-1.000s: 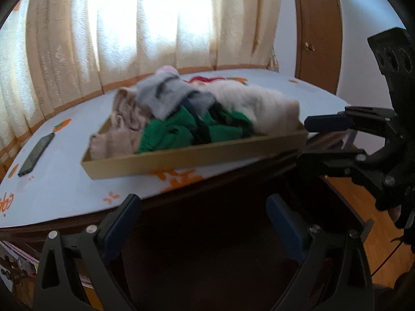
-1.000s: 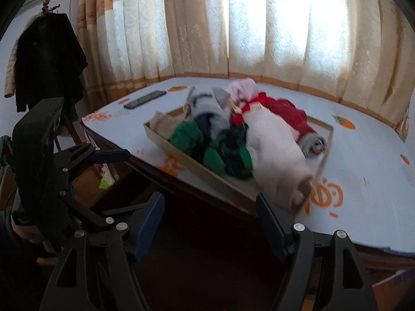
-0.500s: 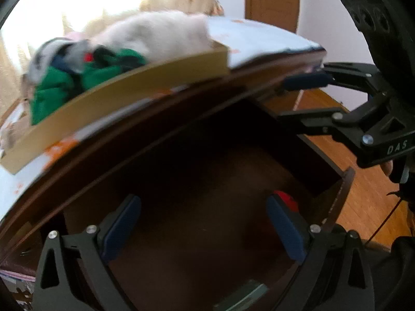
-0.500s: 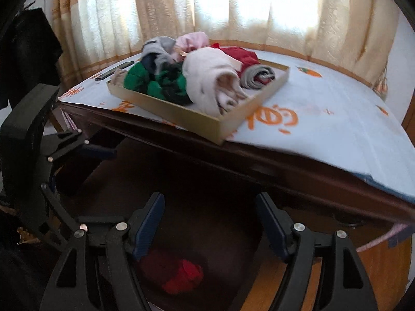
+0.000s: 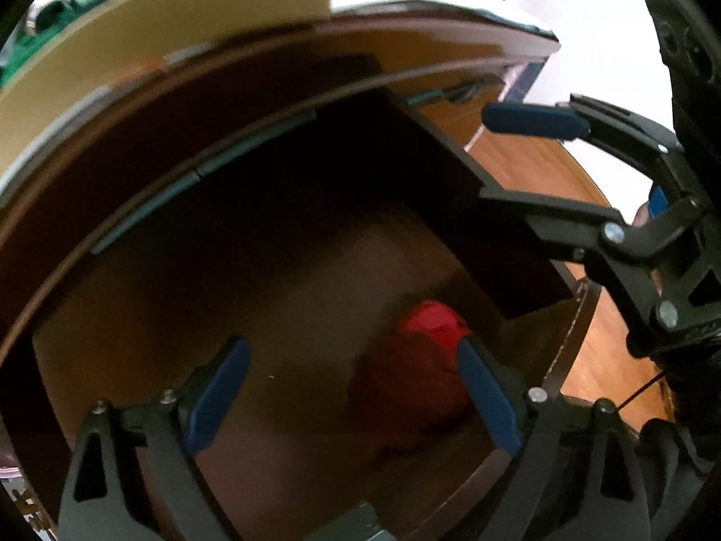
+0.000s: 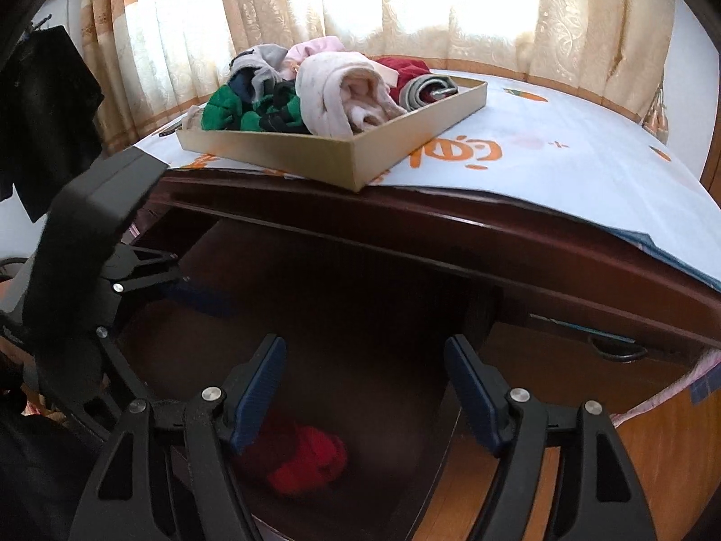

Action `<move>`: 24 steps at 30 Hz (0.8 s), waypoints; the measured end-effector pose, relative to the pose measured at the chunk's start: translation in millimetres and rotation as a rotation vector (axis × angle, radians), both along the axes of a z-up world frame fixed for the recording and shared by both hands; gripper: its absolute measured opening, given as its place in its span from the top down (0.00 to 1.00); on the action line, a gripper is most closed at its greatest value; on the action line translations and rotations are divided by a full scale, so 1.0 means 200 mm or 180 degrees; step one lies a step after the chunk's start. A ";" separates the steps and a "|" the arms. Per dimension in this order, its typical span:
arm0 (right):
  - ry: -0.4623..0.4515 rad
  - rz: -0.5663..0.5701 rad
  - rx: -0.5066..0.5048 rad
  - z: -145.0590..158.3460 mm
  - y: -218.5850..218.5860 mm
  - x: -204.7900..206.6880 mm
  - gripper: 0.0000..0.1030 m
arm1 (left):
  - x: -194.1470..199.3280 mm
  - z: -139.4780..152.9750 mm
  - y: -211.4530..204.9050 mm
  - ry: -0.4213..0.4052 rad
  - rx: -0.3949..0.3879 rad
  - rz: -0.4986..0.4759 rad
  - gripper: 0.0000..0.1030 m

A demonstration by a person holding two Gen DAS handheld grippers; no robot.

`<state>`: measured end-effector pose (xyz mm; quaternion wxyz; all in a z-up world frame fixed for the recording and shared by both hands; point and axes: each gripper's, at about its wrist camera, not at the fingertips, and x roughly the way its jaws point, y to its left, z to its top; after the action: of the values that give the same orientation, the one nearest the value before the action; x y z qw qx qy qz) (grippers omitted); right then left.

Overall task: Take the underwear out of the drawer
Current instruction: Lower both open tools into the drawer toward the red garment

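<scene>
A red bundle of underwear (image 5: 423, 351) lies on the floor of the open dark wooden drawer (image 5: 288, 297), near its right front corner. My left gripper (image 5: 351, 387) points steeply down into the drawer. Its jaws are closing, the red bundle sits below them against the right finger, and no pad presses on it. In the right wrist view the same red underwear (image 6: 306, 460) shows low in the drawer (image 6: 369, 315), beneath my right gripper (image 6: 365, 387), which stands open and holds nothing. The left gripper's body (image 6: 90, 243) is at the left there.
A tan cardboard tray (image 6: 351, 167) piled with folded clothes stands on the table's white cloth with orange prints (image 6: 540, 153), right above the drawer. The dark table edge (image 6: 450, 230) overhangs the drawer. Curtains hang behind, a black garment (image 6: 40, 103) at the far left, wooden floor at the right (image 5: 540, 167).
Both grippers have sunk from table-top height towards the open drawer. The left one has tipped downward, so the red underwear came into view between its fingers. Its jaws have narrowed slightly.
</scene>
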<state>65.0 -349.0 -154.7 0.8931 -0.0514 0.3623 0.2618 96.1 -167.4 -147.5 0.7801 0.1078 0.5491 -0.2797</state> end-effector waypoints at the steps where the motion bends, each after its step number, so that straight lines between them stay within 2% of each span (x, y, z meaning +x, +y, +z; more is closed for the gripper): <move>1: 0.0003 -0.0006 0.0008 0.00 -0.01 0.00 0.27 | 0.00 -0.01 -0.01 0.0057 0.0007 -0.0014 0.10; 5: 0.0008 -0.0039 0.0053 -0.02 -0.03 0.00 0.27 | 0.00 -0.05 -0.05 0.0212 0.0032 -0.0069 0.12; 9: 0.0026 -0.0046 0.0057 -0.04 -0.05 0.00 0.27 | -0.02 -0.10 -0.06 0.0349 0.0075 -0.0109 0.19; 11: 0.0033 -0.0030 0.0057 -0.04 -0.04 0.00 0.27 | -0.03 -0.12 -0.05 0.0419 0.0021 -0.0099 0.21; 14: 0.0050 -0.0017 0.0074 -0.05 -0.04 0.00 0.27 | -0.03 -0.13 -0.03 0.0517 -0.0106 -0.0088 0.34; 16: 0.0068 -0.0006 0.0062 -0.05 -0.04 0.00 0.27 | -0.04 -0.14 -0.02 0.0578 -0.0189 -0.0079 0.48; 18: 0.0078 0.0004 0.0045 -0.06 -0.03 0.00 0.27 | -0.05 -0.14 -0.01 0.0637 -0.0271 -0.0073 0.58; 21: 0.0097 0.0027 0.0041 -0.07 -0.02 0.00 0.27 | -0.06 -0.13 0.02 0.0636 -0.0354 -0.0053 0.64; 24: 0.0134 0.0073 0.0027 -0.08 0.00 0.00 0.27 | -0.08 -0.11 0.07 0.0600 -0.0463 0.0037 0.66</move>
<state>65.3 -348.8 -170.6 0.8824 -0.0462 0.3793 0.2746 80.7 -153.6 -169.2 0.7324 0.0209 0.5989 -0.3232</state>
